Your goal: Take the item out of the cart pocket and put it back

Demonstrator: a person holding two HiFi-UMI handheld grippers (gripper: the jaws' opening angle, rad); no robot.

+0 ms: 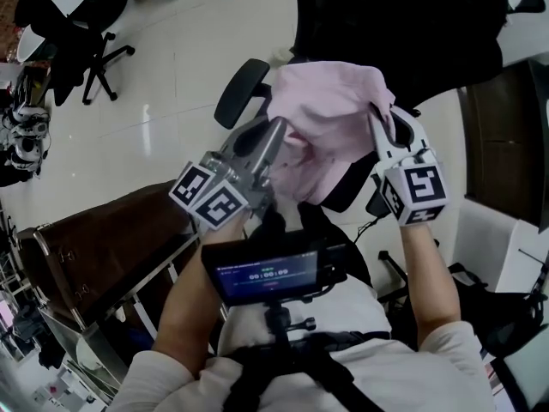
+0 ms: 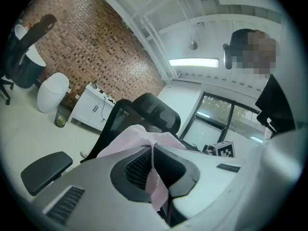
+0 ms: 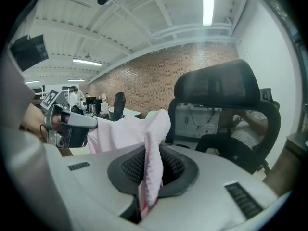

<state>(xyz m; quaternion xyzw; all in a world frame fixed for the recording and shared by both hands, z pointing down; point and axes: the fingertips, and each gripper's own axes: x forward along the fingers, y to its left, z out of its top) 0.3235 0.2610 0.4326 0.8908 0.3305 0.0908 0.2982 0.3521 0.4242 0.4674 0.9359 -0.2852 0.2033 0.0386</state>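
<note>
Pink cloth held aloft, spanning between 2 grippers. Left gripper: jaws pressed together on 1 cloth edge. Right gripper: pinching opposite edge, fold bunched between its fingertips. Cart pocket not identifiable in view. For return, judged: hold both pinches firm, lower evenly, feed hanging slack in first.

Floor: pale, glossy, catching reflections. Brick wall on the far side. White beamed ceiling with lit strip lights. Black mesh office chair close in. Second black chair on castors, well apart. White cabinet against the brick. Dark-framed window beside it.
</note>
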